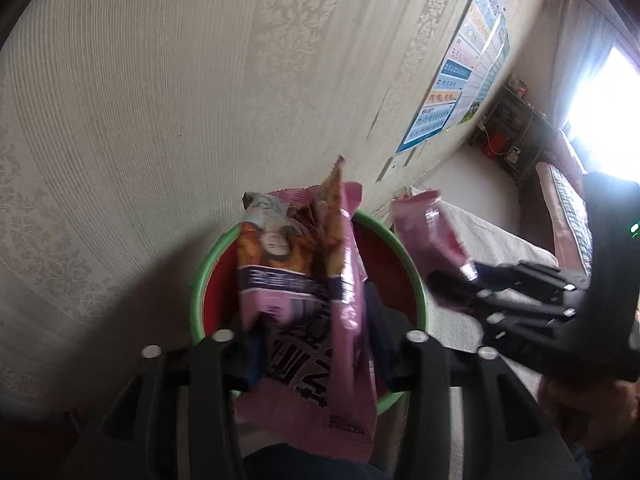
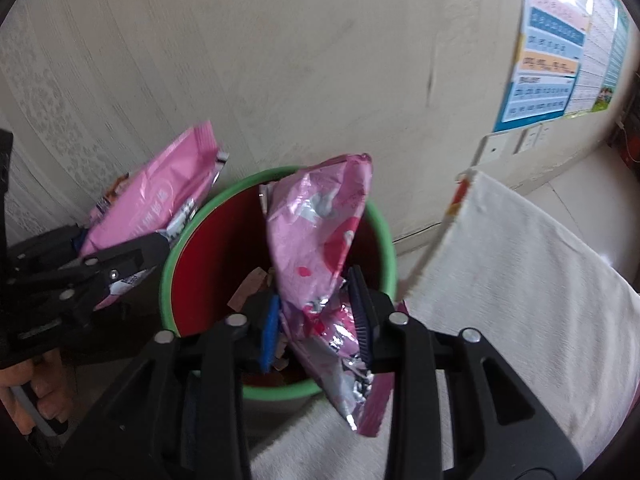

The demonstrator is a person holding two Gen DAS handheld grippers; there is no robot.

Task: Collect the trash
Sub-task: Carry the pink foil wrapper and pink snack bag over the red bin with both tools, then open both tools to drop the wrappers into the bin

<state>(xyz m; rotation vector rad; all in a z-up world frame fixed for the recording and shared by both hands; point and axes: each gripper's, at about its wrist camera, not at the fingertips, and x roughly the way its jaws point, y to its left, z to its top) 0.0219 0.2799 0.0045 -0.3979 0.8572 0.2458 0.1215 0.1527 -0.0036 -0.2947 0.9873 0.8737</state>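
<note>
A red bin with a green rim [image 1: 416, 280] [image 2: 180, 256] stands by the wall. My left gripper [image 1: 316, 360] is shut on a pink and orange snack bag [image 1: 296, 280] and holds it over the bin; from the right wrist view that bag [image 2: 160, 196] shows at the bin's left edge, held by the left gripper [image 2: 132, 268]. My right gripper [image 2: 316, 320] is shut on a crumpled pink foil wrapper [image 2: 320, 240] above the bin's mouth. In the left wrist view the right gripper [image 1: 472, 284] and its wrapper [image 1: 432, 232] are at the right.
Scraps lie at the bottom of the bin [image 2: 248, 288]. A white cloth-covered surface [image 2: 520, 300] sits right of the bin. A patterned wall [image 1: 160, 100] with a poster [image 1: 464, 80] is behind. A dark shelf [image 1: 508, 128] stands near a bright window.
</note>
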